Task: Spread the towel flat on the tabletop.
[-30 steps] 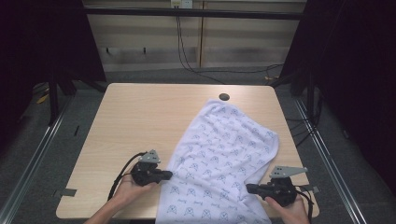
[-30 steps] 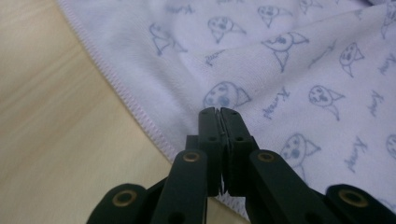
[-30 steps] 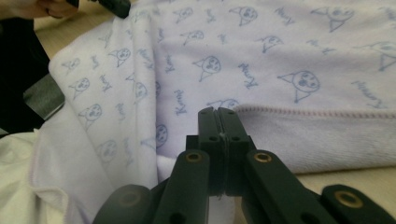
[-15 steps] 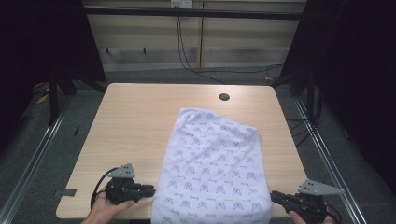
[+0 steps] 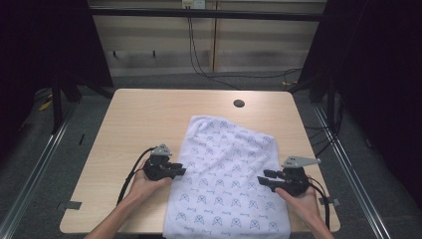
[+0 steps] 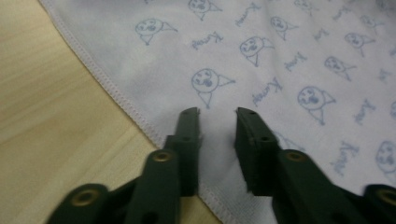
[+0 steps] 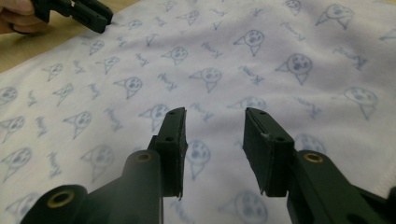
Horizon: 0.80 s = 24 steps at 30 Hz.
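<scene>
A white printed cloth (image 5: 226, 174) lies flat on the wooden surface (image 5: 149, 119), spreading from centre toward 5 o'clock. The left gripper (image 5: 175, 171) sits at its 9 o'clock edge, jaws narrowly parted, having just closed slightly, gripping nothing. The right gripper (image 5: 264, 178) rests at 3 o'clock, jaws having just opened wider, empty above the fabric.

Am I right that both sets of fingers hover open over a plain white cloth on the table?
Not quite: the cloth is not plain. The left gripper view shows small blue faces and words printed all over it. Both the left gripper and the right gripper do have open fingers.
</scene>
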### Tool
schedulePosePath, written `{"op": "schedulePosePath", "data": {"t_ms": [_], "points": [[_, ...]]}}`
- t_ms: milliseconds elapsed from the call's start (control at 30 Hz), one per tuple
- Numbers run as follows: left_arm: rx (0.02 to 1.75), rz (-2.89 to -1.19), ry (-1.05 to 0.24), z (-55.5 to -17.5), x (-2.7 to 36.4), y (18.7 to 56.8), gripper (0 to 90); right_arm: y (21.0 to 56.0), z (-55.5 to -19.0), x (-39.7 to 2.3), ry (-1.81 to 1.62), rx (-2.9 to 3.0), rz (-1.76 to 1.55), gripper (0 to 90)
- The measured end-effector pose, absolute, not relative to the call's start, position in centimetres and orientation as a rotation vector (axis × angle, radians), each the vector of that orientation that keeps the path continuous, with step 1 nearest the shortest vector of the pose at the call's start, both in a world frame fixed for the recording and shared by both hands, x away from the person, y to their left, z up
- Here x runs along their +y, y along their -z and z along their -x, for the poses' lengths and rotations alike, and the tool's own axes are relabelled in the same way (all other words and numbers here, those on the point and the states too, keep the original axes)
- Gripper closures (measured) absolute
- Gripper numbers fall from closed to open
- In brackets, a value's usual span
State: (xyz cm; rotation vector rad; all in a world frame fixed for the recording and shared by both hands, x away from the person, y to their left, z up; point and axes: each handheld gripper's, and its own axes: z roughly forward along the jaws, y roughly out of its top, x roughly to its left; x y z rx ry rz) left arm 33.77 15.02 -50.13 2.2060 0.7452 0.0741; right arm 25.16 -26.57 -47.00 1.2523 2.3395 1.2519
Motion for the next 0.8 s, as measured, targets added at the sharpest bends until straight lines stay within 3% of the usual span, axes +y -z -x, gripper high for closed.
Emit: {"op": "schedulePosePath", "data": {"t_ms": [67, 167, 300, 467, 600, 800], "points": [[0.724, -2.234, -0.068, -33.4, 15.2, 50.0, 88.1, 47.3, -26.2, -26.0, -1.228, 2.358, -1.233, 59.3], [0.702, -2.259, -0.055, -31.8, 16.3, 49.8, 89.3, 47.7, -26.9, -25.6, -1.21, 2.367, -1.232, 59.3], [0.698, -2.243, 0.072, -28.5, 19.5, 49.7, 88.3, 48.7, -27.9, -25.5, -1.127, 2.4, -1.247, 58.3], [0.739, -2.158, 0.065, -29.1, 20.6, 49.3, 75.3, 49.0, -29.4, -25.4, -1.093, 2.391, -1.257, 56.8], [0.859, -2.077, -0.061, -33.3, 20.3, 49.3, 66.7, 48.8, -32.4, -25.6, -1.119, 2.307, -1.283, 53.2], [0.95, -2.059, -0.126, -37.1, 19.7, 50.2, 57.1, 49.3, -35.6, -26.6, -1.162, 2.233, -1.339, 45.6]]}}
